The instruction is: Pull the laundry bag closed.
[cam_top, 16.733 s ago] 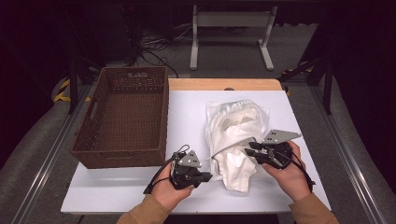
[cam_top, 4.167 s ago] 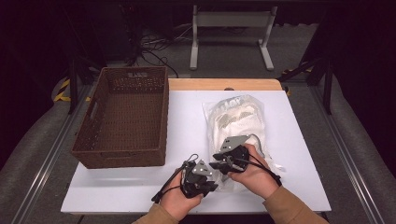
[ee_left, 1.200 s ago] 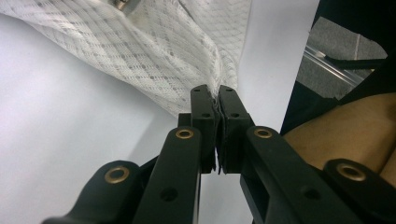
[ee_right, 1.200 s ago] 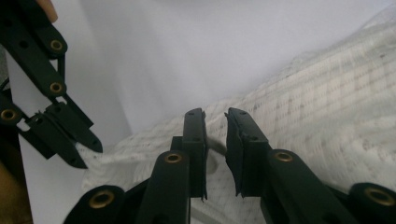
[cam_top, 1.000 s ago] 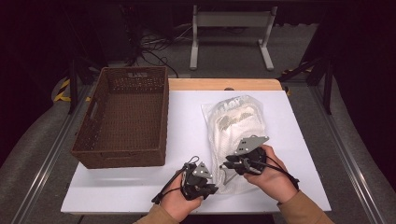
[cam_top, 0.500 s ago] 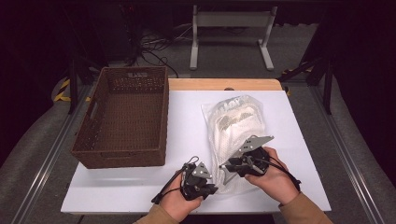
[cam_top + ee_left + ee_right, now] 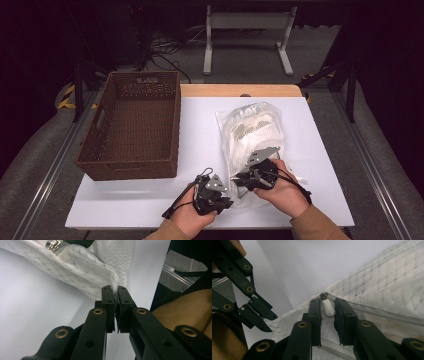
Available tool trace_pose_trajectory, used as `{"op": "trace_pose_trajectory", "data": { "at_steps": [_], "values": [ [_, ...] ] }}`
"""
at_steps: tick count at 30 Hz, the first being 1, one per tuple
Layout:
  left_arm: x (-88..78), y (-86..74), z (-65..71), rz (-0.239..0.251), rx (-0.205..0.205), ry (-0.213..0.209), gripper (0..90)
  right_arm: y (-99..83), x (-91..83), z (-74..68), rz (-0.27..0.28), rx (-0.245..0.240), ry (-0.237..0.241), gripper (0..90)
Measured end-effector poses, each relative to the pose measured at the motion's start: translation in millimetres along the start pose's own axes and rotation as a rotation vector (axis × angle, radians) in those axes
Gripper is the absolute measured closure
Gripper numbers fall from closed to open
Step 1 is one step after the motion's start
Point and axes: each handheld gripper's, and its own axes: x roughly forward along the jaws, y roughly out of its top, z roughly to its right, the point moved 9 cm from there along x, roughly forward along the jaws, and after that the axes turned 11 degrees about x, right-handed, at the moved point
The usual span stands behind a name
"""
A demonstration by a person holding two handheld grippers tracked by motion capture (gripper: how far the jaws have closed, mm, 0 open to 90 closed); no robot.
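A white mesh bag (image 7: 255, 130) with a zipper lies on the white table (image 7: 150, 200), right of centre. My left gripper (image 7: 227, 202) is at the bag's near end. In the left gripper view it (image 7: 114, 291) is shut on a corner of the mesh (image 7: 82, 272). My right gripper (image 7: 239, 179) sits just right of it, over the same end. In the right gripper view its jaws (image 7: 327, 305) have just been closing, and the white zipper pull (image 7: 328, 308) is pinched between them. The left gripper (image 7: 262, 315) shows at the left of that view.
A brown wicker basket (image 7: 130, 167) stands on the left part of the table, with nothing seen inside. The table's near edge is just under both hands. A metal stand (image 7: 247, 30) and cables lie on the floor beyond the far edge.
Since the oldest frame my right gripper has come from the bag's right side to its near end beside the left gripper. Over the last second both hands have hardly shifted.
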Motion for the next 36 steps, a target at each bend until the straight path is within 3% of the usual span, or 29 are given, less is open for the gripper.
{"op": "trace_pose_trajectory", "data": {
  "at_steps": [5, 8, 11, 17, 22, 25, 31, 34, 36],
  "values": [
    [-1.7, 0.0, -0.8, 0.008, -0.006, -0.004, 85.1, 3.0, -0.4, -2.6, 0.016, -0.035, 0.002, 81.3],
    [-6.4, 0.9, -4.2, 0.030, -0.019, -0.003, 78.5, 2.4, -2.3, -2.6, 0.015, -0.049, 0.003, 81.7],
    [-15.4, 0.3, -9.5, 0.057, -0.042, -0.003, 71.9, 2.2, -5.4, -2.3, 0.025, -0.057, 0.002, 81.7],
    [-27.0, 2.4, -22.6, 0.096, -0.085, 0.023, 70.7, 1.0, -6.5, -1.9, 0.025, -0.062, 0.003, 81.8],
    [-20.5, 6.2, -32.8, 0.097, -0.127, 0.048, 68.2, 1.7, -6.5, -3.2, 0.031, -0.070, 0.006, 81.8],
    [-14.1, 11.1, -37.5, 0.108, -0.155, 0.034, 64.2, 1.7, -5.9, -3.5, 0.031, -0.075, 0.007, 81.8],
    [1.5, 12.9, -44.2, 0.058, -0.181, 0.028, 58.4, 2.4, -7.3, -5.0, 0.041, -0.085, 0.011, 81.9],
    [6.6, 13.3, -47.6, 0.057, -0.194, 0.017, 58.9, 1.6, -7.8, -5.0, 0.042, -0.084, 0.014, 81.9],
    [9.0, 15.3, -46.5, 0.064, -0.193, -0.001, 64.5, 1.3, -7.6, -4.9, 0.043, -0.085, 0.014, 81.9]
  ]
}}
